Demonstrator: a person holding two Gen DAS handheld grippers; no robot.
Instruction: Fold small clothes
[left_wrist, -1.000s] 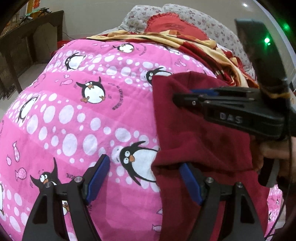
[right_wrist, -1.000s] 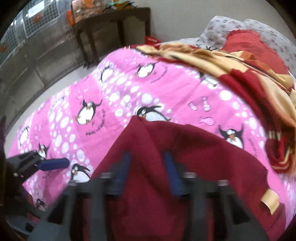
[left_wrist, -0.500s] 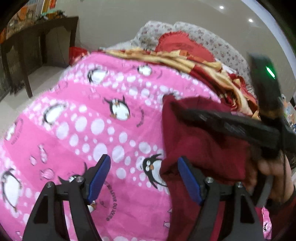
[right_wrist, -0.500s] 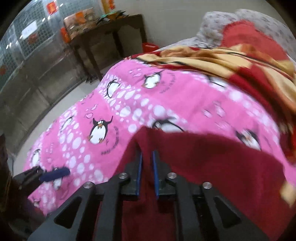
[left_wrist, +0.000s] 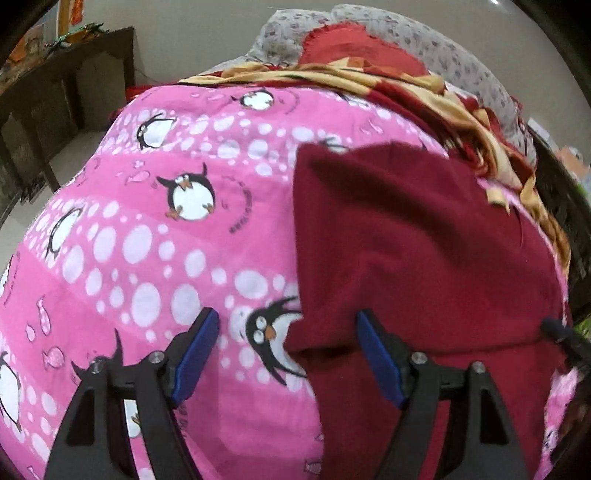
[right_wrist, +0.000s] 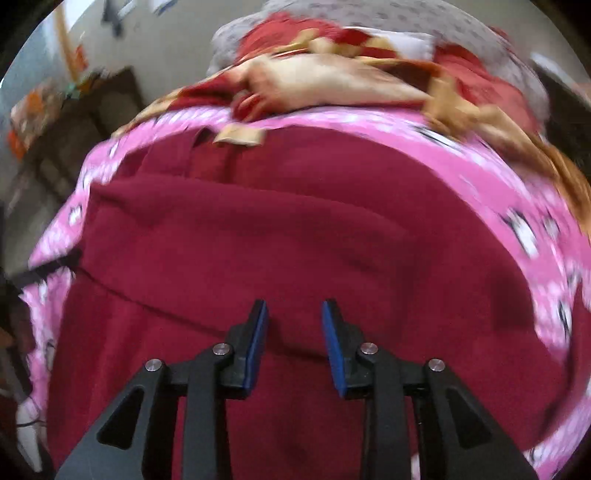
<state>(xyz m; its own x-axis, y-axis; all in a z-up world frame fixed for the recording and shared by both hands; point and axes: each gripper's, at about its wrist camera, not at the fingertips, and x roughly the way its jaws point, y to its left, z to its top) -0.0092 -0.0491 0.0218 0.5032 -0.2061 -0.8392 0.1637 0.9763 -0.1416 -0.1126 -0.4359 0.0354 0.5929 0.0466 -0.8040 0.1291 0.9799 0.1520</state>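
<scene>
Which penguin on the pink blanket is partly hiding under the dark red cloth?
The penguin between the left gripper fingers: the dark red cloth covers its side. The other penguins show whole.

One dark red garment (left_wrist: 413, 240) lies on one pink penguin bedspread (left_wrist: 155, 266), folded into two visible layers near its close edge. Left of the garment, five whole or nearly whole penguins show on the bedspread, with one more partly tucked under the garment's left edge and a few cut off at the picture's border. Beyond the garment, at the far end of the bedspread, lies one red and yellow patterned cloth (left_wrist: 369, 77), and behind that one grey flowered pillow (left_wrist: 461, 62). Far left of the garment stands one dark wooden table (left_wrist: 66, 74). Two grippers are in view, each with two blue-padded fingers.
</scene>
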